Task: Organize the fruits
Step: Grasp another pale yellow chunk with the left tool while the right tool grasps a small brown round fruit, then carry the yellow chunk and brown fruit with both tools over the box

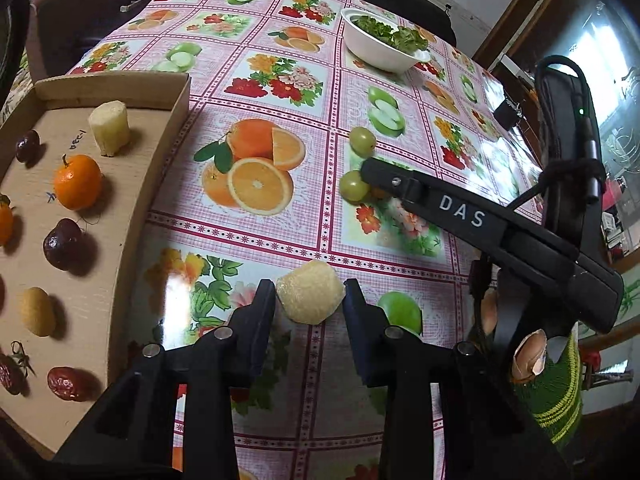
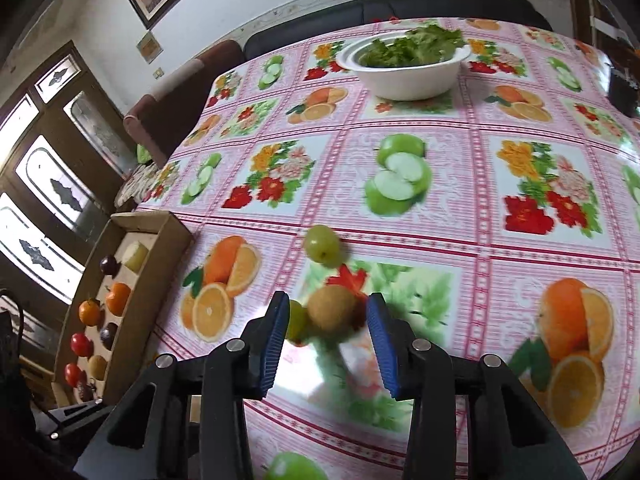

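My left gripper (image 1: pixel 308 285) is shut on a pale yellow peeled chunk (image 1: pixel 310 298), its pads against both sides, near the table's front edge. In the right wrist view, my right gripper (image 2: pixel 328 299) stands open around a round brown fruit (image 2: pixel 332 311) on the cloth, with small gaps at both pads. One green grape (image 2: pixel 295 320) lies just behind its left pad, another (image 2: pixel 322 244) farther off. From the left wrist view, the right gripper's black finger (image 1: pixel 386 178) reaches in over those grapes (image 1: pixel 354 186). A cardboard tray (image 1: pixel 160 168) at the left holds rows of sorted fruit.
In the tray are an orange (image 1: pixel 77 187), dark plums (image 1: pixel 62 249), a second pale chunk (image 1: pixel 109 128) and red dates (image 1: pixel 66 383). A white bowl of greens (image 1: pixel 380 46) stands at the back. A green fruit (image 1: pixel 402 312) lies right of the left gripper. A hand in a green sleeve (image 1: pixel 560 396) holds the right gripper.
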